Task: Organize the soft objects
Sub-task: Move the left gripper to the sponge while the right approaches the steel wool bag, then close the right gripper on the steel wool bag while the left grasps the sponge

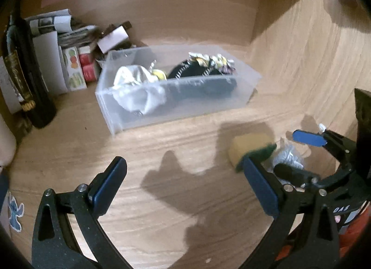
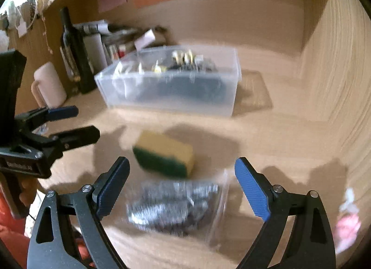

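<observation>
A clear plastic bin (image 1: pixel 245 83) (image 2: pixel 227 97) stands on the wooden desk and holds a white cloth (image 1: pixel 139 90) and a dark soft item (image 1: pixel 199 76). A yellow and green sponge (image 2: pixel 164 153) (image 1: pixel 250 150) lies in front of it. A bag of steel wool (image 2: pixel 171 206) (image 1: pixel 287 157) lies nearer. My left gripper (image 1: pixel 183 185) (image 2: pixel 85 121) is open and empty over bare desk, left of the sponge. My right gripper (image 2: pixel 183 185) (image 1: pixel 299 153) is open, its fingers on either side of the steel wool bag.
A dark wine bottle (image 1: pixel 25 79) (image 2: pixel 74 53), a pale mug (image 2: pixel 48 86), and stacked papers and small boxes (image 1: pixel 69 60) stand at the back left. Wooden walls close the back and right (image 1: pixel 313 49). A pink item (image 2: pixel 347 225) lies at right.
</observation>
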